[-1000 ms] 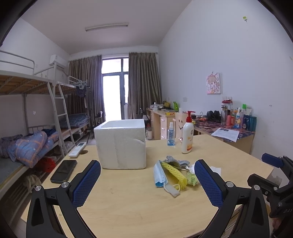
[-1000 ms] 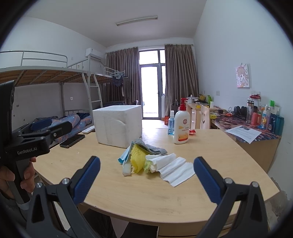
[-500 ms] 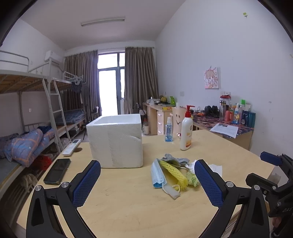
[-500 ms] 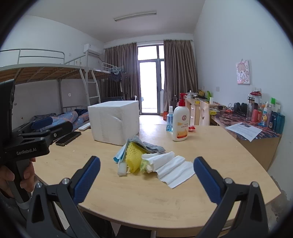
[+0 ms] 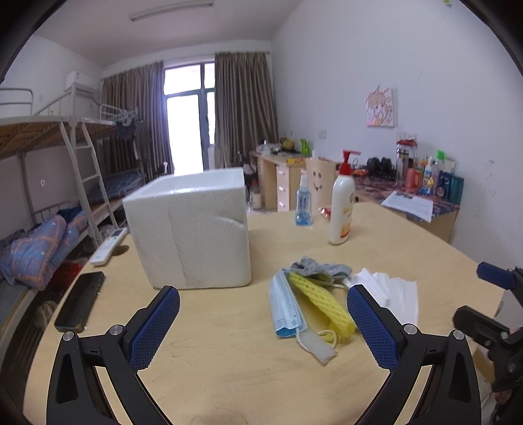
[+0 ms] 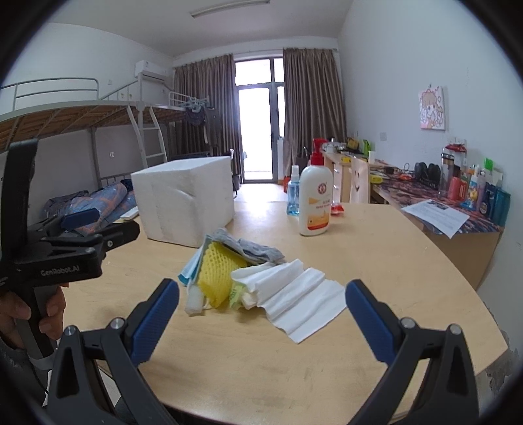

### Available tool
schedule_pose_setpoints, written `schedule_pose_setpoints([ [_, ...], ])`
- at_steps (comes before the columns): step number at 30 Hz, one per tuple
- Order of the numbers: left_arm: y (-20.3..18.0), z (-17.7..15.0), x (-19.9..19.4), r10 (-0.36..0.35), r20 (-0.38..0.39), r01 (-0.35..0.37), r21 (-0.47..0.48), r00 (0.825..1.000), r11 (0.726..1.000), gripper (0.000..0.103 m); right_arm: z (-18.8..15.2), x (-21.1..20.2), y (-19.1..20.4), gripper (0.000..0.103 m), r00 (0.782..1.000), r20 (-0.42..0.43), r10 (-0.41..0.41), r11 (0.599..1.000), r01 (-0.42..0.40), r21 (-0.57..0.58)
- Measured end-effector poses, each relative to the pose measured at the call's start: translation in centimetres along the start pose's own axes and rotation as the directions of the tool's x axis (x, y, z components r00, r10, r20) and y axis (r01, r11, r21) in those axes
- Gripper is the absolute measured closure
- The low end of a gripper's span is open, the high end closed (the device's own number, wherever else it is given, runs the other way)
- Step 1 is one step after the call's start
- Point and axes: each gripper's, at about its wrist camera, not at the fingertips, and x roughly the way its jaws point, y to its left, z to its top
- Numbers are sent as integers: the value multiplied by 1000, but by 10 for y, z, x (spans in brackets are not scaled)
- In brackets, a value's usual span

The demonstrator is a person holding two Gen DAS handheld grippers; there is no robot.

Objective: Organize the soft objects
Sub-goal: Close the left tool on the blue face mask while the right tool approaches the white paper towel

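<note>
Hovering short of the soft pile [image 6: 251, 271] beside the foam box [image 6: 186, 202], you held left tool [image 5: 263, 318] and right tool [image 6: 261, 314] wide open, empty. Risk: overlapping tissue [image 6: 300, 294] and mask [image 5: 284, 307] could have dragged together.

A white-walled dormitory room with a white ceiling and a long tube lamp [image 6: 229, 7]. At the far end a glass balcony door [image 6: 259, 119] glows with daylight between brown curtains [image 6: 312, 108]. Along the left wall stands a metal bunk bed [image 5: 49, 170] with a ladder [image 5: 90, 176], an air conditioner [image 6: 152, 70] above. On the right, wooden desks [image 5: 278, 176] line the wall under a cartoon picture [image 5: 380, 108]
</note>
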Motion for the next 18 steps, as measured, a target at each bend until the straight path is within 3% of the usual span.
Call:
schedule_pose_setpoints([
  [8,2,-1,41,-11,-112,12,5,994,1000,1,-1,23,-11,0,998,-55,-12,1000,13,21],
  [18,3,-5,91,7,-231,-1,27,973,1000,1,-3,52,-26,0,986,-160,-52,997,61,51],
])
